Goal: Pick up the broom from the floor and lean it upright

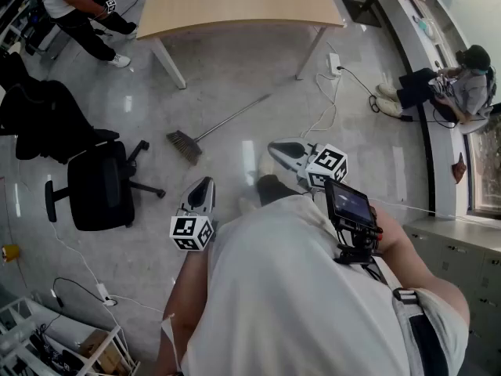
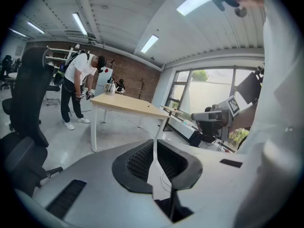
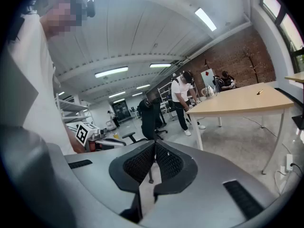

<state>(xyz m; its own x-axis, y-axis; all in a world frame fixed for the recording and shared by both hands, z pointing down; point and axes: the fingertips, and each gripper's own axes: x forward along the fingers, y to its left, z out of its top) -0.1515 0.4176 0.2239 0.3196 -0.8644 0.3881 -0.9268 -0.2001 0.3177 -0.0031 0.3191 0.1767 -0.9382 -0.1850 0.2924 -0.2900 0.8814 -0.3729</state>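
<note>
White cloth of the wearer's shirt [image 1: 290, 288] fills the bottom of the head view. Just beyond it are the two tools. The left hand-held gripper [image 1: 205, 183], grey with a marker cube at its rear, points up and slightly right over the floor. Its own view shows the black ribbed pads [image 2: 142, 160] pressed together at the tips, with nothing pinched between them. The right hand-held gripper [image 1: 274, 149] sits a little farther out and points toward the upper left. Its pads [image 3: 137, 165] likewise meet at the tips and grip nothing.

Beyond both, the brown-bristled broom with a thin grey handle [image 1: 223, 123] lies flat on the polished grey stone floor [image 1: 235, 69]. Its bristle head is nearer and to the left, and the handle runs away up and to the right. It lies near both grippers but apart from them. A black wheeled office chair [image 1: 98, 186] stands to the left of the broom, with dark clothing draped behind it.

Farther off stands a pale wooden worktop on white legs [image 1: 235, 6]. A person in a white top [image 1: 74, 2] bends at its left, and another person [image 1: 462, 88] sits at the far right by the window wall.
</note>
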